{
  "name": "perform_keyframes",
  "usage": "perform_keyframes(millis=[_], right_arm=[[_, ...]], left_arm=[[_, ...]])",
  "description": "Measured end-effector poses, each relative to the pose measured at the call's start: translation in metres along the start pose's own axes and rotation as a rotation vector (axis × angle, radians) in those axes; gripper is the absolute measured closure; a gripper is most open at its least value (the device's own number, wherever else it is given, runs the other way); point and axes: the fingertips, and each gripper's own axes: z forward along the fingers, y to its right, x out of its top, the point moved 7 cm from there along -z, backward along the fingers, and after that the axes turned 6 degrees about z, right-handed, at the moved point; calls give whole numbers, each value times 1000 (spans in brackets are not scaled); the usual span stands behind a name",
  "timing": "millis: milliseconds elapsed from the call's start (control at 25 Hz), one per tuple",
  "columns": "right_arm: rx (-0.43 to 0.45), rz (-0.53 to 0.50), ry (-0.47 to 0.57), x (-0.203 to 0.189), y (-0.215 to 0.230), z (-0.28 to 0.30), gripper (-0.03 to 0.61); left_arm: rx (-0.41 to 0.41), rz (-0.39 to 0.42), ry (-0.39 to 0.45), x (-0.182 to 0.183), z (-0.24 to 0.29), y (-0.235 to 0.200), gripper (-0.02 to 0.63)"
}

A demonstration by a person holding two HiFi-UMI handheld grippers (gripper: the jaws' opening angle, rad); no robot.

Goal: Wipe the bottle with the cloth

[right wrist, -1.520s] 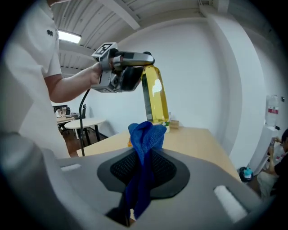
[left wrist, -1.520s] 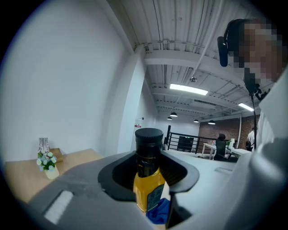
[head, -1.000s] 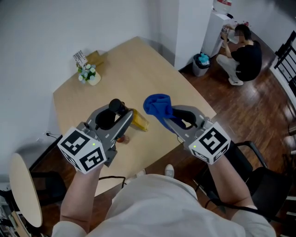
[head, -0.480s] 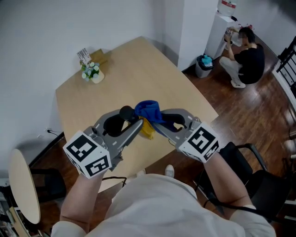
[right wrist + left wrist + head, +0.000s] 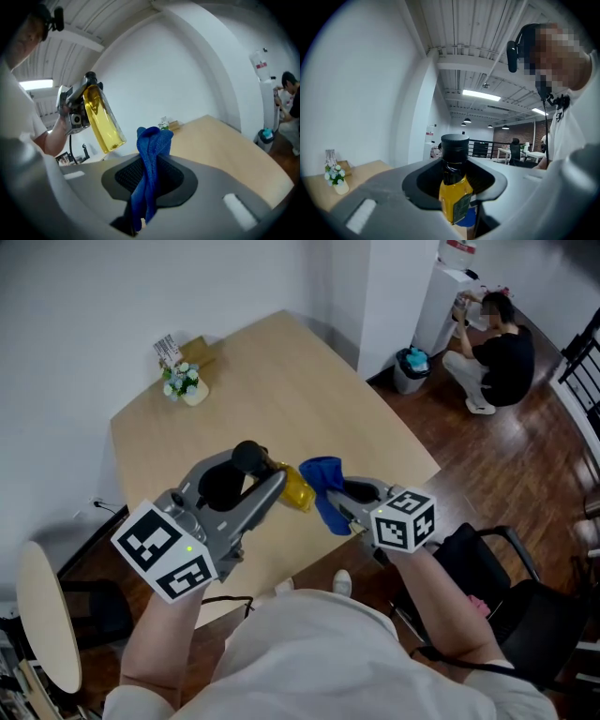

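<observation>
My left gripper [image 5: 255, 471] is shut on the neck of a bottle [image 5: 293, 489] of yellow liquid with a black cap [image 5: 248, 455], held tilted above the table. In the left gripper view the bottle [image 5: 453, 197] stands between the jaws, cap [image 5: 454, 142] on top. My right gripper [image 5: 343, 502] is shut on a blue cloth [image 5: 323, 486], which hangs bunched just right of the bottle's base. From the right gripper view the cloth [image 5: 150, 159] rises out of the jaws, and the bottle [image 5: 102, 119] shows up left with a small gap between them.
Below lies a light wooden table [image 5: 253, 371] with a small flower vase [image 5: 184, 387] near its far corner. A person [image 5: 497, 343] crouches by a bin [image 5: 408, 369] at the back right. A black chair [image 5: 511, 582] stands at right, a round stool [image 5: 42, 620] at left.
One second ago cloth and bottle were apart. Half a second ago the cloth lay over the bottle. Now the right gripper has drawn the cloth down and right, off the bottle's base.
</observation>
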Motion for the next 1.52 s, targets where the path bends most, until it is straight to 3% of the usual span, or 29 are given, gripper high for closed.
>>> perform_keyframes(millis=[120,320,400,800,1080,1520], right_arm=[[74,159,30,-4,-9,5,499],[290,667,145,-17,-16,20,499],[352,734,172,-20,-19,21,499],[321,777,232,-22,4,-9,499],[217,686,296,-30,27,-93,499],[75,647,286,-25,24,-100,499]], left_arm=[[-1,0,8,1,0,1,462],[-17,2,9,-2,3,4,462],[-16,5,1,-5,4,4,462],[6,3,-52,-26,2,-2,462],[58,37,-106,-46,31,37,462],[160,14,-200,-140,55,-28,462]])
